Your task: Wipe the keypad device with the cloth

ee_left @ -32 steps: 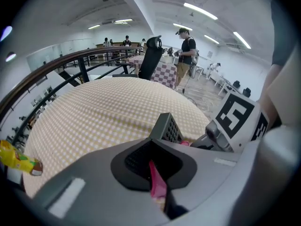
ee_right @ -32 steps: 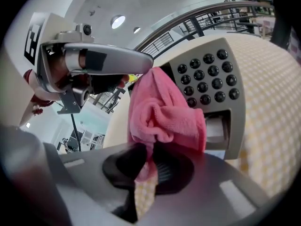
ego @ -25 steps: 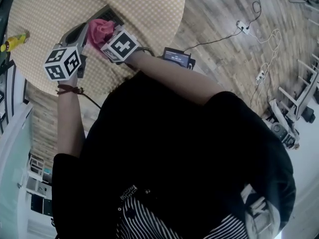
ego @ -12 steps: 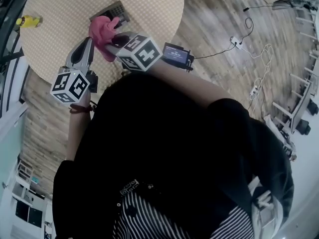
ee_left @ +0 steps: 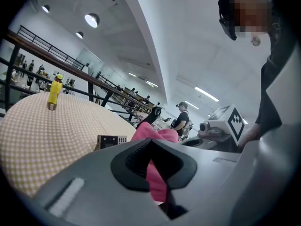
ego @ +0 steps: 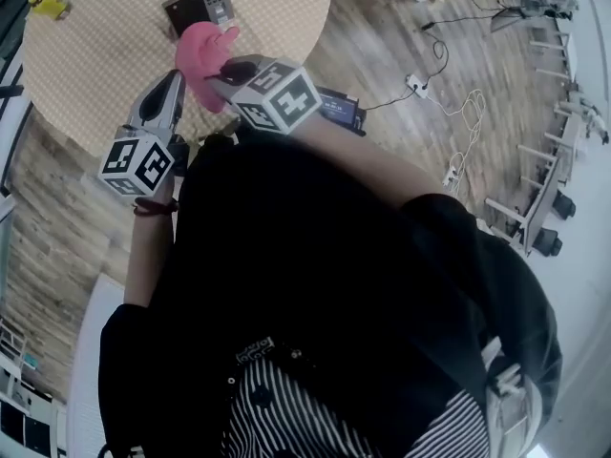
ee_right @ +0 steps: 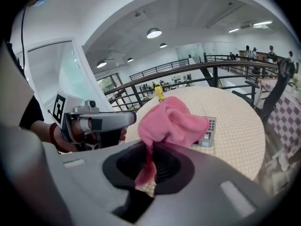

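Observation:
The keypad device (ego: 199, 6) lies flat on the round checked table (ego: 95, 74), and nothing touches it. It also shows as a small dark box (ee_left: 112, 141) in the left gripper view and behind the cloth (ee_right: 207, 133) in the right gripper view. My right gripper (ego: 221, 70) is shut on a pink cloth (ego: 203, 53), which bunches above its jaws (ee_right: 171, 121) and hangs off the table's near edge. My left gripper (ego: 172, 82) hovers just left of the cloth with its jaws together and nothing clearly held. The pink cloth (ee_left: 155, 135) shows beyond them.
A yellow bottle (ego: 46, 4) stands at the table's far left side. A small dark screen unit (ego: 339, 108) sits by my right forearm. Cables and a power strip (ego: 417, 84) trail over the wooden floor. A person (ee_left: 182, 119) stands far off.
The cloth, which lay on the keypad a second ago, has been lifted off it by my right gripper. Both grippers have drawn back toward the table's near edge.

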`<state>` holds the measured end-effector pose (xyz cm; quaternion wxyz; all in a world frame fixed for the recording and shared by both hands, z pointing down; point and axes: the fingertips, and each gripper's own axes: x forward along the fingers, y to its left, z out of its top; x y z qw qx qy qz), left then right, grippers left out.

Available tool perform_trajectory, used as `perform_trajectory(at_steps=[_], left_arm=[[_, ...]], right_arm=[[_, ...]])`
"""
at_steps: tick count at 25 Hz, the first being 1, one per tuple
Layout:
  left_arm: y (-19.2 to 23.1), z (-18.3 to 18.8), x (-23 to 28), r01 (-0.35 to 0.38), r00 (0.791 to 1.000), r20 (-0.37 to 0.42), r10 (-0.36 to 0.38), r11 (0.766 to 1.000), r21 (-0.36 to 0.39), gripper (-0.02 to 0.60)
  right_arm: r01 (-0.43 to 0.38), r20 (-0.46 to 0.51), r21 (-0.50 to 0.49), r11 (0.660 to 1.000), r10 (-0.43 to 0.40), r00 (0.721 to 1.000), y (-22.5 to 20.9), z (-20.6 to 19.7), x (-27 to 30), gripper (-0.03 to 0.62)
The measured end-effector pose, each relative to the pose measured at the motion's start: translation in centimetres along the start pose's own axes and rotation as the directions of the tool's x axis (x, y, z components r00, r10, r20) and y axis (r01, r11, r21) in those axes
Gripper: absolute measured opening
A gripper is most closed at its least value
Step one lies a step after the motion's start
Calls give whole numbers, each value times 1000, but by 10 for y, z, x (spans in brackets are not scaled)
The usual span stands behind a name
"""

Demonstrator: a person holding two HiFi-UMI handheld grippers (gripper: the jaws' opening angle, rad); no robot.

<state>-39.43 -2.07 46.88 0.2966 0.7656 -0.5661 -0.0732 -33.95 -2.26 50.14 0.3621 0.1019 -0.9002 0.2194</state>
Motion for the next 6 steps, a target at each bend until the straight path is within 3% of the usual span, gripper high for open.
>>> perform_trajectory(at_steps=[3, 6], left_arm=[[40, -48, 45, -15, 999, -32, 14, 1000, -18, 6], [75, -72, 56, -62, 995, -75, 59, 997, -36, 6]], right_arm=[[-10, -24, -94, 996, 8, 1000, -48, -10, 39, 44], [-19, -19, -213, 977, 16, 1000, -58, 10, 56, 44]])
